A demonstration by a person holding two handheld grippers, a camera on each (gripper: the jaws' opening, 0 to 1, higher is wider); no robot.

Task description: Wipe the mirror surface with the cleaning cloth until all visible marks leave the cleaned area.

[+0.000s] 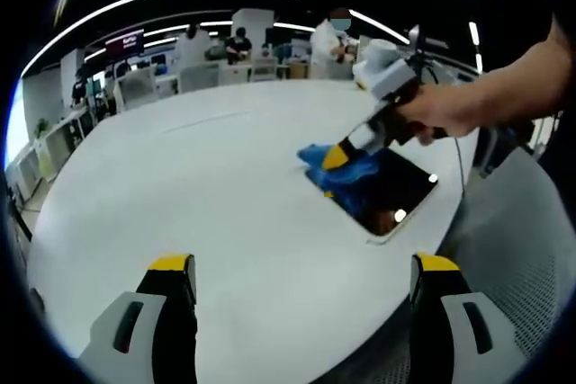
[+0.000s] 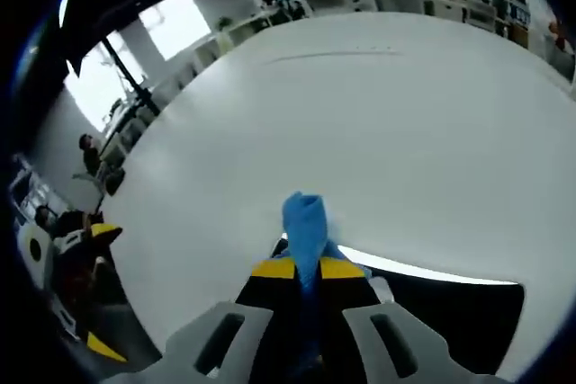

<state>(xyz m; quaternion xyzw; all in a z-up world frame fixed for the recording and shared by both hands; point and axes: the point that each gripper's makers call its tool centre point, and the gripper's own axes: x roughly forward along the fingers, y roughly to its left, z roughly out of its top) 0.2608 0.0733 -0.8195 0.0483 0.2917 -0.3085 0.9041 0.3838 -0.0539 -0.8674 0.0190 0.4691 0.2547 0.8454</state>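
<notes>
A dark rectangular mirror lies flat near the right edge of the white table, reflecting ceiling lights. A blue cleaning cloth rests on its far left corner. My right gripper, held by a person's hand, is shut on the cloth and presses it onto the mirror. In the right gripper view the cloth sticks up between the closed yellow-tipped jaws of the right gripper, with the mirror below to the right. My left gripper stands open over bare table, well short of the mirror.
The table stretches wide and bare beyond the mirror. Several people and desks with chairs stand at the far side. A grey floor lies past the table's right edge. The left gripper shows at the left of the right gripper view.
</notes>
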